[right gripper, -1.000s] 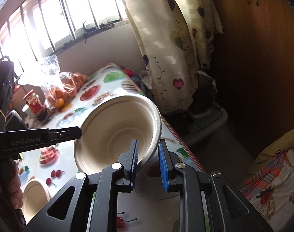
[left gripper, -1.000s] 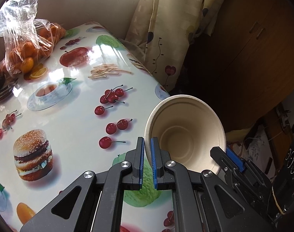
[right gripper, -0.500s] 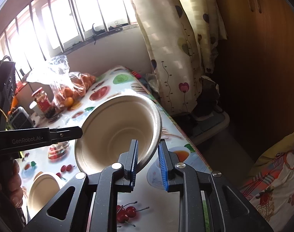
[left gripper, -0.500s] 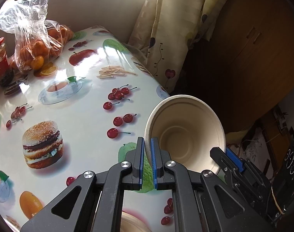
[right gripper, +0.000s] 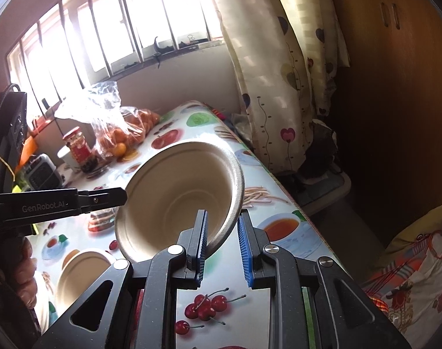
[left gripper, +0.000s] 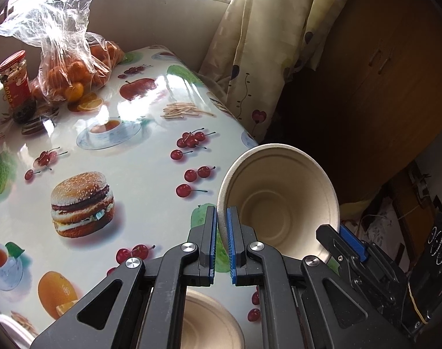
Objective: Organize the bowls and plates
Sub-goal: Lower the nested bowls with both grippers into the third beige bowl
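Note:
A beige paper bowl (left gripper: 279,200) hangs tilted above the fruit-print table (left gripper: 133,160), mouth toward both cameras. My left gripper (left gripper: 221,212) is shut on its left rim. Across the bowl, the right gripper (left gripper: 349,238) shows at the opposite rim. In the right wrist view the same bowl (right gripper: 177,197) fills the middle, with my right gripper (right gripper: 222,215) shut on its near right rim and the left gripper (right gripper: 116,197) reaching in from the left. A second beige bowl (left gripper: 209,320) (right gripper: 81,273) sits upright on the table below, partly hidden by the gripper bodies.
A clear bag of oranges (left gripper: 72,67) and a red-lidded jar (left gripper: 15,84) stand at the table's far left. A patterned curtain (left gripper: 264,43) and a wooden cabinet (left gripper: 381,72) lie past the table's right edge. A person's hand (right gripper: 23,276) holds the left gripper.
Both grippers have risen and drawn back together with the bowl between them. More of the table shows, and the second bowl has come into view under the left gripper.

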Tool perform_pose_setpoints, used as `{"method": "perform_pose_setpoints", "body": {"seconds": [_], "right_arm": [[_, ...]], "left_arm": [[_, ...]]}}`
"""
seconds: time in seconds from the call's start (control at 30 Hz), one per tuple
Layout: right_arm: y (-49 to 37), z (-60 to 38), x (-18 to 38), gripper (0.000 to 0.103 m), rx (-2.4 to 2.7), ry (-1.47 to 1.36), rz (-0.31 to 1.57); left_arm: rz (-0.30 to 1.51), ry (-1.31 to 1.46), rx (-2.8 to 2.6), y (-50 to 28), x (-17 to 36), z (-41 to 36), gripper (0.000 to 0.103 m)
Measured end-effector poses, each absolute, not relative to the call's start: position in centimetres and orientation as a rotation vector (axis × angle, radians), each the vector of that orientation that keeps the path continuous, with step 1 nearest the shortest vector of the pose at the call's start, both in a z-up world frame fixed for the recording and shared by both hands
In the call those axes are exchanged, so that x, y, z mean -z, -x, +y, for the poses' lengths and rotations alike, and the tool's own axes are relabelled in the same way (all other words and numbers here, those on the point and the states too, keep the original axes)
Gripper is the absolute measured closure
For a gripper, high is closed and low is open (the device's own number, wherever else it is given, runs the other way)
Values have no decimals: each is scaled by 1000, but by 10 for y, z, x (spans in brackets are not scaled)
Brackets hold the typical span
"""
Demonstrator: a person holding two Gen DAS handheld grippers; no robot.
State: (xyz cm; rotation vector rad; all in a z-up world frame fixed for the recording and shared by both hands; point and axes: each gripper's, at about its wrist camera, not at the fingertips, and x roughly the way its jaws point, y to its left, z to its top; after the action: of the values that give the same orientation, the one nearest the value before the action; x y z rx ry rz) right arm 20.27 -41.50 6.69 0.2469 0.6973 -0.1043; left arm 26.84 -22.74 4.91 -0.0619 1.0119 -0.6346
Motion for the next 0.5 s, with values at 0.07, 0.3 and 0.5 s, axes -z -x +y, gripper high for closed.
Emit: {"method": "perform_pose_setpoints", "body": {"seconds": [0.07,0.3,0.5], "right_arm": [[-200,-411,-68,83,98,-243,695],[-193,-399,-71,83,74,-238,692],[-187,-389,-74,83,53,-231,687]], "left_arm": [[1007,64,631,-266,-51,-223,96],[994,80,617,-257,-54,-207,96],[986,92,607,-250,-56,-192,96]]}}
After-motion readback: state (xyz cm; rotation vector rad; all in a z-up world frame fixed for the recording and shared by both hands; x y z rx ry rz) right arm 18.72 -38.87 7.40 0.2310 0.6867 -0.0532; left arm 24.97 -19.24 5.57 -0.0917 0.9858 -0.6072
